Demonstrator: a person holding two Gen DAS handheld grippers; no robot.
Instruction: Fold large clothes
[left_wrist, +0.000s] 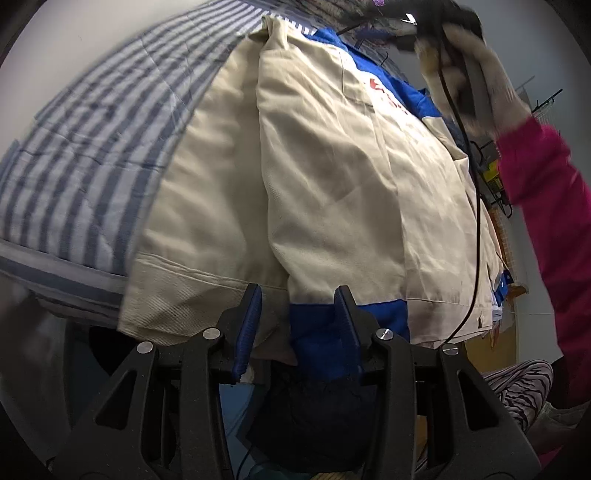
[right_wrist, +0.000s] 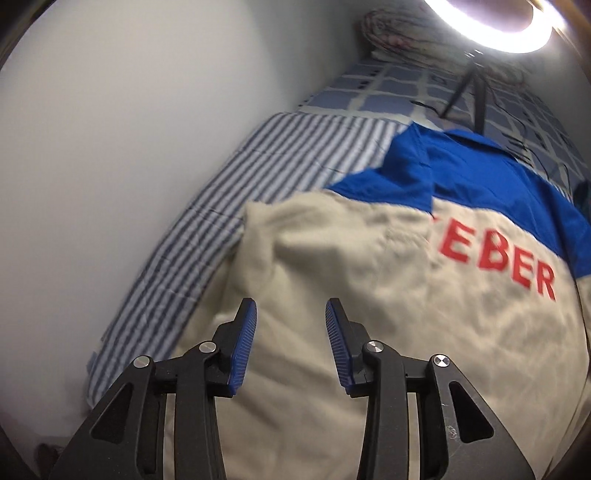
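A beige jacket (left_wrist: 325, 177) with a blue yoke and red lettering (right_wrist: 498, 266) lies folded lengthwise on a striped bed sheet (left_wrist: 81, 155). My left gripper (left_wrist: 298, 295) is at its near hem, over the bed's edge. Its jaws stand apart, and beige cloth and a blue cuff (left_wrist: 317, 332) lie between them without being pinched. My right gripper (right_wrist: 290, 310) hovers open over the beige back panel (right_wrist: 332, 295), holding nothing. In the left wrist view it shows blurred at the top right (left_wrist: 436, 33), held by a hand with a pink sleeve (left_wrist: 546, 177).
A white wall (right_wrist: 110, 147) runs along the bed's left side. A blue checked quilt (right_wrist: 406, 88), a tripod (right_wrist: 476, 96) and a ring light (right_wrist: 491, 22) are at the far end. A black cable (left_wrist: 476, 221) hangs over the jacket's right edge. Zebra-patterned trousers (left_wrist: 517, 384) are at the lower right.
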